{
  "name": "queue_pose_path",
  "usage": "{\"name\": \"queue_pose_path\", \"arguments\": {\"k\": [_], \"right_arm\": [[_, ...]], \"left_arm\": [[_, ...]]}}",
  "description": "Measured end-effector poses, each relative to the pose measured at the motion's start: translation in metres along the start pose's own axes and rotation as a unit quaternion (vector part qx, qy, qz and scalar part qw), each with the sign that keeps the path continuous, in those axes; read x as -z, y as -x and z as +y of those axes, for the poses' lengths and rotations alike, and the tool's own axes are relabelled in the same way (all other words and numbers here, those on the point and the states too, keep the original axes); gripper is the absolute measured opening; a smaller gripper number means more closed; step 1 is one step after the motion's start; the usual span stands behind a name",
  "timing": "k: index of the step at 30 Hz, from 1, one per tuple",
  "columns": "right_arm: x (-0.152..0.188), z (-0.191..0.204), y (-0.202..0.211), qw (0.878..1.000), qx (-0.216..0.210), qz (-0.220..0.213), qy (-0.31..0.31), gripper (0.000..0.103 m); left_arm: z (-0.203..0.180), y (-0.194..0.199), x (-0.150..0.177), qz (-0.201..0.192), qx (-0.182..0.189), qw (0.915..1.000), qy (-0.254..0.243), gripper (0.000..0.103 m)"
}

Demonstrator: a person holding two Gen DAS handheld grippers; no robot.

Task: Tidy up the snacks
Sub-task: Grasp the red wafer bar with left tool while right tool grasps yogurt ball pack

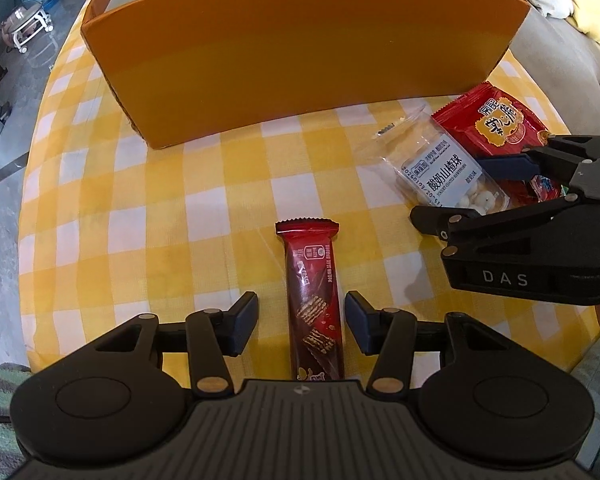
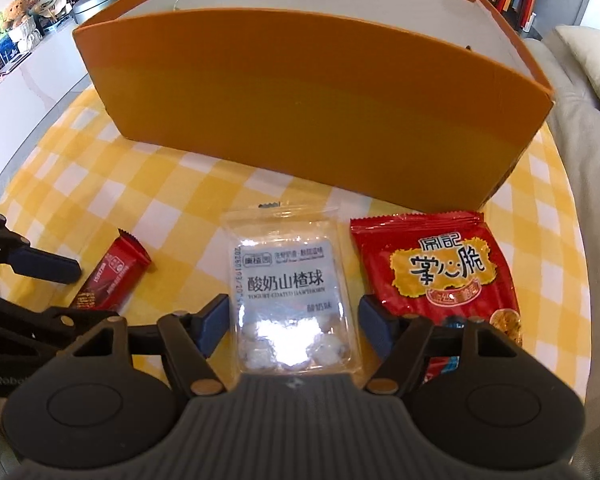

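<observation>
Both snacks are being straddled for pickup: the wafer bar (image 1: 314, 308) lies mid-table between the unclosed left gripper (image 1: 301, 322), the clear hawthorn pouch (image 2: 290, 300) between the unclosed right gripper (image 2: 293, 326), before the orange box (image 2: 300, 120)

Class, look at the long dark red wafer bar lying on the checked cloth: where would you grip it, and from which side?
Grip the wafer bar across its narrow width, near mid-length, coming down from above. It lies flat and lengthwise between the left gripper's open fingers, whose gap already spans the long edges, so closing should pinch both sides evenly. The crimped ends would probably fold.
</observation>
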State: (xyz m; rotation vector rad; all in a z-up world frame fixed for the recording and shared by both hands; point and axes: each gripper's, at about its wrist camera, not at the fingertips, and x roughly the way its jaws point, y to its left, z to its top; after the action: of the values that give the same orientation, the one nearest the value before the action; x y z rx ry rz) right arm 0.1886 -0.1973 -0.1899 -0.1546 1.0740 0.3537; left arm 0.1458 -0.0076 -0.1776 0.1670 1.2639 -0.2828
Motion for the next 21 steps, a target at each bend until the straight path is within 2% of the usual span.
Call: {"name": "queue_pose_path", "arguments": {"k": [3, 6, 8, 21], "right_arm": [[0.000, 0.002, 0.002, 1.000, 0.000, -0.004, 0.004, 0.060], [0.000, 0.002, 0.003, 1.000, 0.001, -0.004, 0.008, 0.059], [0.000, 0.001, 0.003, 1.000, -0.003, 0.005, 0.002, 0.059], [0.002, 0.004, 0.009, 1.000, -0.006, 0.003, -0.003, 0.056]], "left_arm": [[-0.003, -0.001, 0.001, -0.002, -0.004, 1.0000, -0.008, 0.049], [-0.004, -0.001, 0.002, -0.004, -0.009, 0.9999, -0.011, 0.034], [-0.003, -0.001, 0.002, -0.006, -0.010, 0.9999, -0.010, 0.029], [0.008, 0.018, 0.003, -0.049, 0.002, 0.9982, 0.033, 0.025]]}}
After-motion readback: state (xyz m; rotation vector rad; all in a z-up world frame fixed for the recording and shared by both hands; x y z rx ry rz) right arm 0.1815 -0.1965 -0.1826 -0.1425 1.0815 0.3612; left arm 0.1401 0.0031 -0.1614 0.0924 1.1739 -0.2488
